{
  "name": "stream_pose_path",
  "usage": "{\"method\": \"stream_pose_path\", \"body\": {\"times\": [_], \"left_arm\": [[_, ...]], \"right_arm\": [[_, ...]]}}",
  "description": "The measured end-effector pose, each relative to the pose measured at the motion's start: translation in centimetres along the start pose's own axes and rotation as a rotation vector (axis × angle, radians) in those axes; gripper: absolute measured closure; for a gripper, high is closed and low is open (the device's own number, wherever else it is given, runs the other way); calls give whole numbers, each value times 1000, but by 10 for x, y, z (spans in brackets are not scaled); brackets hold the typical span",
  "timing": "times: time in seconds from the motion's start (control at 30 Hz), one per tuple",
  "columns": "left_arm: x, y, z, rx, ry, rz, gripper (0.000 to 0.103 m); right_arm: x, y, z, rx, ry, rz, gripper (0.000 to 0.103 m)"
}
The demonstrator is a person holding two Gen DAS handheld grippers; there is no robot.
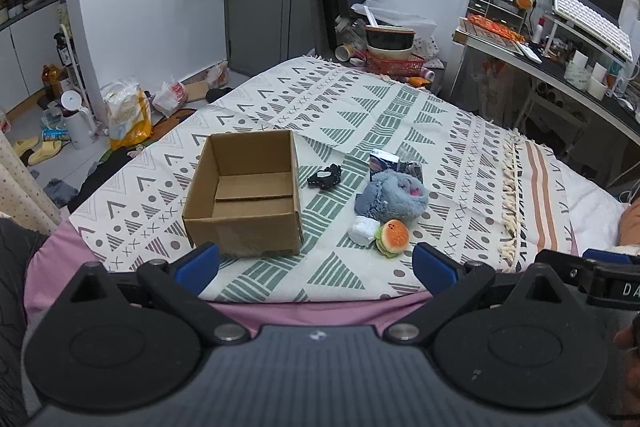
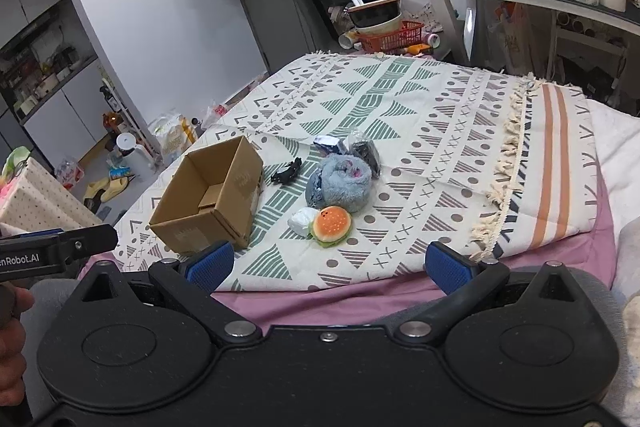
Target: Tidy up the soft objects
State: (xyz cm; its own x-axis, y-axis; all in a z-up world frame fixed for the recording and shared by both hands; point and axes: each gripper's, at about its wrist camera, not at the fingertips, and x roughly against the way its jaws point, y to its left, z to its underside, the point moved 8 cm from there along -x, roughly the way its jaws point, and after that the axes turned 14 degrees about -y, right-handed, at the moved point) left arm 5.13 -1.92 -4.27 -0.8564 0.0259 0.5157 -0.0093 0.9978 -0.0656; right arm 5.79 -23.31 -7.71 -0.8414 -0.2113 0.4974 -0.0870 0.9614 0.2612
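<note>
An empty cardboard box point(image 1: 244, 195) point(image 2: 208, 199) stands open on the patterned blanket point(image 1: 360, 107) point(image 2: 420, 131). To its right lies a cluster: a burger plush point(image 1: 393, 238) point(image 2: 331, 222), a white wrapped lump point(image 1: 363, 230) point(image 2: 302, 221), a fluffy grey-blue plush point(image 1: 394, 197) point(image 2: 340, 183), a small blue packet point(image 1: 383, 163) point(image 2: 330, 145), a dark clear-wrapped item point(image 2: 365, 149) and a black fabric piece point(image 1: 325, 177) point(image 2: 287, 171). My left gripper point(image 1: 316, 263) is open at the near blanket edge, holding nothing. My right gripper point(image 2: 328, 263) is open too, short of the burger.
The blanket covers a bed with a pink sheet point(image 1: 312, 311) at the near edge. A desk point(image 1: 560, 67) with a monitor and keyboard stands at the right. A red basket point(image 1: 394, 65) with bowls sits beyond the bed. Bags and slippers litter the floor point(image 1: 80, 147) at left.
</note>
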Motion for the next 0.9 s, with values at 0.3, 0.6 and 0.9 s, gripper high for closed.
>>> {"method": "stream_pose_path", "body": {"times": [0.3,0.6,0.9], "left_arm": [[-21,3,7,17,13,-2,1],[-50,-3,6,27,27,-2,1],[-82,-10,8,42,56,19,2]], "right_arm": [[-23,3,2,0,24,-18,0],[-52,-6,-2,-20,47,-21,0],[-83,-19,1,-32,93,1,0]]}}
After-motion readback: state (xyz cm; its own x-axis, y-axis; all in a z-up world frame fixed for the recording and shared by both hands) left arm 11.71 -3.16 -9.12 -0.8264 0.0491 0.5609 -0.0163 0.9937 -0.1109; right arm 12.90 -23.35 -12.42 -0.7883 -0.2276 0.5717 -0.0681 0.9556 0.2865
